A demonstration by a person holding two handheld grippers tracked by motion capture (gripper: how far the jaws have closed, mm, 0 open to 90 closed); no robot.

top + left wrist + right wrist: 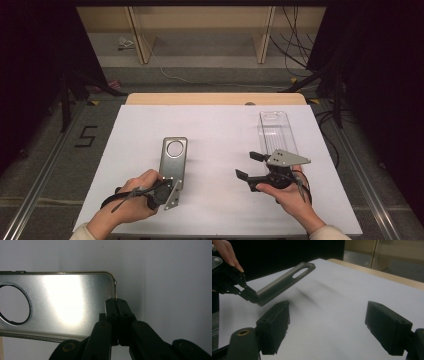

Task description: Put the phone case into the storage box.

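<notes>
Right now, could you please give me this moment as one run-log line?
left gripper: shut on silver phone case, lifted off white sheet | right gripper: open, empty | clear case: untouched on sheet

The white table top (220,145) is brightly and evenly lit from above, while the room to the left and right falls into near black. A broad glare patch washes out the middle of the metal case (62,302) in the left gripper view — its far edge stays sharp. The right gripper view is dimmer and grainy; soft smeared shadows lie under the raised case, and the near black jaws are slightly blurred.
</notes>
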